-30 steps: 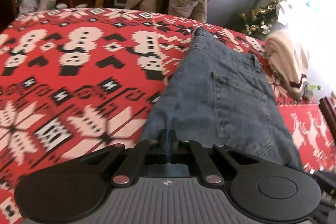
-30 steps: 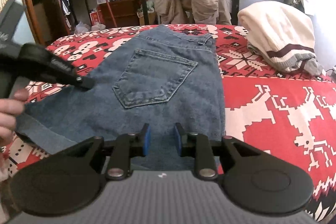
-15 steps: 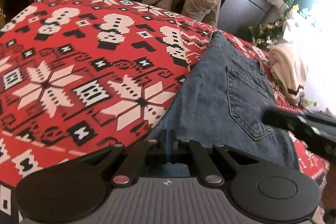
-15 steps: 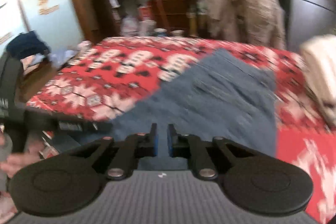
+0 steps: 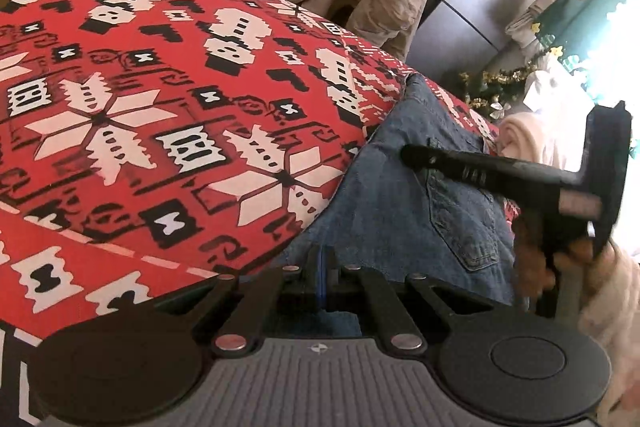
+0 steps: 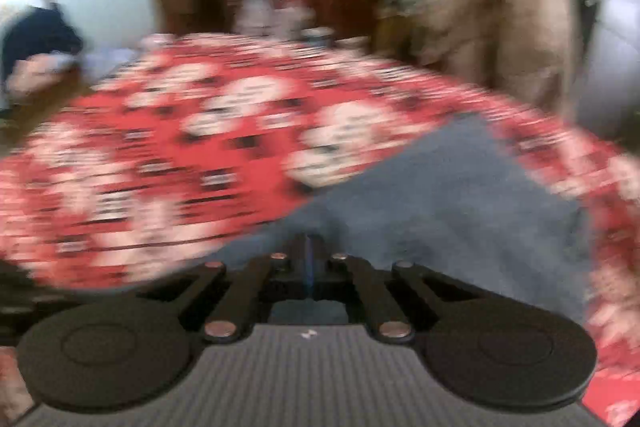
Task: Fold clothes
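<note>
The jeans point(image 5: 416, 195) lie at four o'clock on the red tabletop point(image 5: 160, 99). Denim is heavy, limp; both grippers, left gripper point(image 5: 322, 267) and right gripper point(image 6: 308, 259), are clenched, probably on the near hem.

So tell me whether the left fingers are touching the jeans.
Touching. The left wrist view shows the left gripper with its fingers shut on the near edge of the jeans.
</note>
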{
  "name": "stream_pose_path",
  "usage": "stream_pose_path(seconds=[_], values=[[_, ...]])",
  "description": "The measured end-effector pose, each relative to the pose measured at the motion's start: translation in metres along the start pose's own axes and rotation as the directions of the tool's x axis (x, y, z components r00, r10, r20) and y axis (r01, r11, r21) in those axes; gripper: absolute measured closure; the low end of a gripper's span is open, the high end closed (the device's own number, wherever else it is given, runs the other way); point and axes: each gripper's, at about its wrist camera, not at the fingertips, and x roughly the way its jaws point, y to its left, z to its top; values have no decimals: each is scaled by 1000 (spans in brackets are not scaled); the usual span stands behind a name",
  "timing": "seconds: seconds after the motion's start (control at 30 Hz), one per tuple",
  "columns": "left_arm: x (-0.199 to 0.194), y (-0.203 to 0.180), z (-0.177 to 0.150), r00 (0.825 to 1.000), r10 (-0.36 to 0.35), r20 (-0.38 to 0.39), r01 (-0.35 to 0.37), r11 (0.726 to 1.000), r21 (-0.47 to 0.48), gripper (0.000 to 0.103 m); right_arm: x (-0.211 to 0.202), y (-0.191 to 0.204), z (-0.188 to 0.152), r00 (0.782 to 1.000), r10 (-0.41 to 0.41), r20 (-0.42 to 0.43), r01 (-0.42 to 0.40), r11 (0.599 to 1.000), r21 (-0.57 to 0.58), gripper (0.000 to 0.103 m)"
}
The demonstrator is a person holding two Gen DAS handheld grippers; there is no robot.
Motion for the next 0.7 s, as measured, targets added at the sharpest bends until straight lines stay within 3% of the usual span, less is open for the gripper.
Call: stream_pose_path(seconds=[0.13,0.27,0.53,0.7], values=[[0,0,-1,1000,-4,3,4,1000,4,100,9,-35,10,1000,11,-3,-11,998,65,103],[-1,0,-3,1000,-2,3,2,1000,10,100,20,-33,17,1000,-18,-1,18,999,-32,103],[-8,-5,-3,1000,22,10,-22,1000,13,101,15,-36,42,1000,-16,-14,15,997,-77,101],[-4,-12,1,1000,10,21,-11,1000,28,100,7,-23,41,996,73,-46,-78,989,-122,100]])
